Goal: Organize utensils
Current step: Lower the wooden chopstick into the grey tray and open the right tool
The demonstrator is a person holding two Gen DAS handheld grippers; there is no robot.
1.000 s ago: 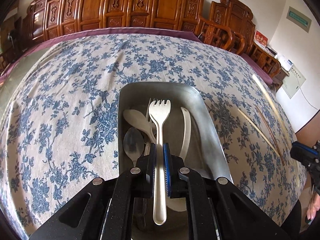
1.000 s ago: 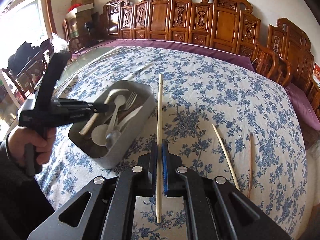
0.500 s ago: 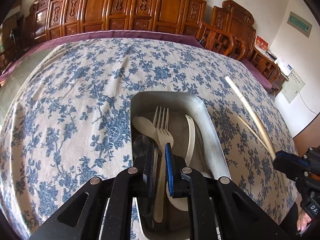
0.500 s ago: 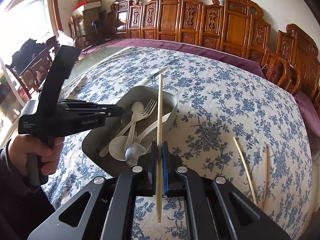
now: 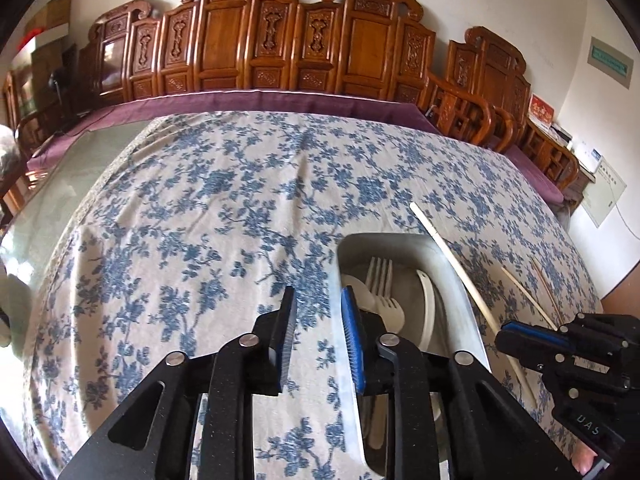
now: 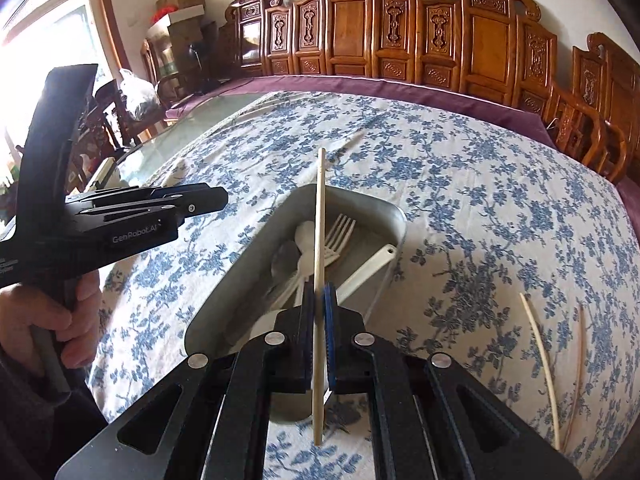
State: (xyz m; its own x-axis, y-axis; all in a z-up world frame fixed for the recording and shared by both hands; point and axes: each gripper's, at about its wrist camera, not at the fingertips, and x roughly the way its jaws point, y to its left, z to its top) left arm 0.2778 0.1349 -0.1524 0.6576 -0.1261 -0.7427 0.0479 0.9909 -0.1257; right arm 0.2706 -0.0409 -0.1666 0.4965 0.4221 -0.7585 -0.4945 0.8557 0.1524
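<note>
A metal tray (image 5: 466, 300) (image 6: 240, 276) on the floral tablecloth holds a white plastic fork (image 5: 390, 306) (image 6: 338, 236), a metal fork, spoons and a white ladle handle (image 6: 370, 266). My left gripper (image 5: 318, 312) (image 6: 216, 198) is open and empty, left of the tray over the cloth. My right gripper (image 6: 319, 294) (image 5: 516, 330) is shut on a pale chopstick (image 6: 319, 240) (image 5: 452, 256), held above the tray.
Two more chopsticks (image 6: 540, 356) (image 5: 524, 292) lie on the tablecloth to the right of the tray. Carved wooden chairs (image 6: 400, 28) line the table's far side. A bare glass strip of the table (image 5: 60, 184) shows at the left.
My left gripper let go of the white fork into the tray, opened and moved left off the tray. My right gripper carried the chopstick over the tray.
</note>
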